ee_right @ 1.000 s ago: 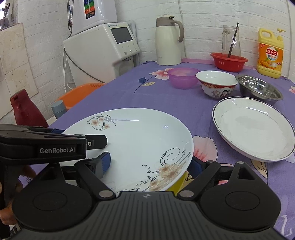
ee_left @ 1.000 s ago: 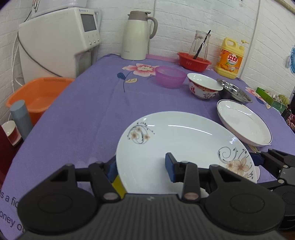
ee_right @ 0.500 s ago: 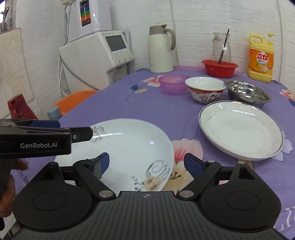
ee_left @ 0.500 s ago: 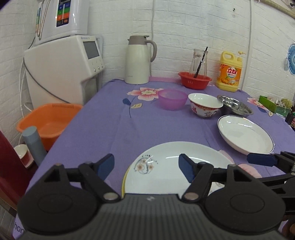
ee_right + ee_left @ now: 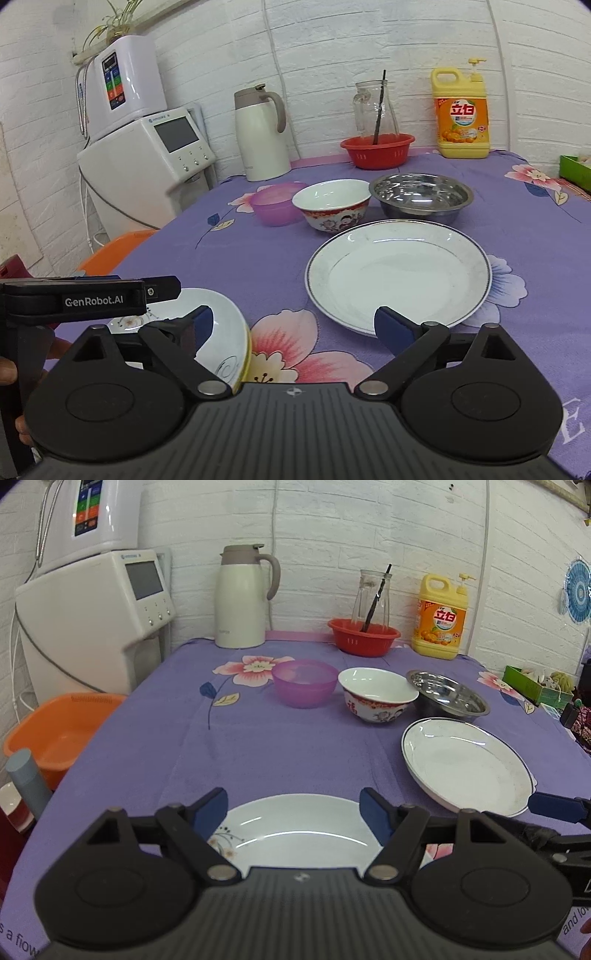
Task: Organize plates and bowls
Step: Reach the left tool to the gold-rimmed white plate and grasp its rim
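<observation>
A white plate with flower prints [image 5: 295,834] lies on the purple tablecloth [image 5: 258,746] at the near edge, and a yellow edge shows under its rim. My left gripper [image 5: 293,808] stands open just above its near side, not touching it. My right gripper [image 5: 295,323] is open too, with the flowered plate [image 5: 221,339] at its left finger and a blue-rimmed white plate [image 5: 399,269] just ahead. Behind that plate stand a purple bowl [image 5: 304,681], a red-patterned ceramic bowl [image 5: 376,694] and a steel bowl [image 5: 448,698] in a row. The left gripper [image 5: 162,286] shows side-on in the right wrist view.
Along the back wall stand a cream thermos jug [image 5: 242,598], a red basket [image 5: 364,637] holding a glass jug, and a yellow detergent bottle [image 5: 439,620]. A white dispenser [image 5: 96,616] and an orange basin [image 5: 55,731] sit left of the table. A green box [image 5: 535,686] is at the right edge.
Both grippers were shut on the flowered plate's rim a second ago. They have opened and drawn back from it, and the plate now lies on the cloth.
</observation>
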Motion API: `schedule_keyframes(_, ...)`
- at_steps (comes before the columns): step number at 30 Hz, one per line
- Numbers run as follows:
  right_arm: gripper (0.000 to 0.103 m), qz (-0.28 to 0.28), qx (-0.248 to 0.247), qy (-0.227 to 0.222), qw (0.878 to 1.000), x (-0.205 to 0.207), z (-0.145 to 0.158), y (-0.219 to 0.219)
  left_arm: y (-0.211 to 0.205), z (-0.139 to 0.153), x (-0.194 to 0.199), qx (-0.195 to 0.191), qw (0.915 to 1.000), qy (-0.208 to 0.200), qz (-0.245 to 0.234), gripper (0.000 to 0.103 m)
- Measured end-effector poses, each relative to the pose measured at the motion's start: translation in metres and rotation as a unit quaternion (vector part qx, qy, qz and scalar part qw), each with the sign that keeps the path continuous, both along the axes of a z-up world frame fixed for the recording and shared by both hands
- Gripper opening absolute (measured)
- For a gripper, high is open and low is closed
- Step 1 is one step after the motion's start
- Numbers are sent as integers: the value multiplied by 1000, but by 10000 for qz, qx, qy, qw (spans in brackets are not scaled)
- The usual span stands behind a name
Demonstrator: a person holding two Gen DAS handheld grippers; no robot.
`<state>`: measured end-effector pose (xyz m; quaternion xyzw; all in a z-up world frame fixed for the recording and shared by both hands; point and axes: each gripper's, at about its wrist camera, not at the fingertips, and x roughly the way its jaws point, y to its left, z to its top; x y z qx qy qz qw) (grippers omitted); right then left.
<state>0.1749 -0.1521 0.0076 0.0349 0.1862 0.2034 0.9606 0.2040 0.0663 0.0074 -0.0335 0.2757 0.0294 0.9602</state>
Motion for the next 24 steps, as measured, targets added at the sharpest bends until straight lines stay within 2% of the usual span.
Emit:
schedule_keyframes(13, 103, -493, 299, -129, 9983, 28, 5, -55, -26, 7, 22, 214, 9997, 88, -66, 74)
schedule_keyframes(18, 103, -759, 169, -156, 9968, 56, 8, -75, -41, 7, 35, 426, 9989, 146, -98, 75)
schedule_keyframes(24, 103, -672, -92, 167, 9976, 98, 0, -85, -60, 7, 52, 625, 9977, 216, -155, 75)
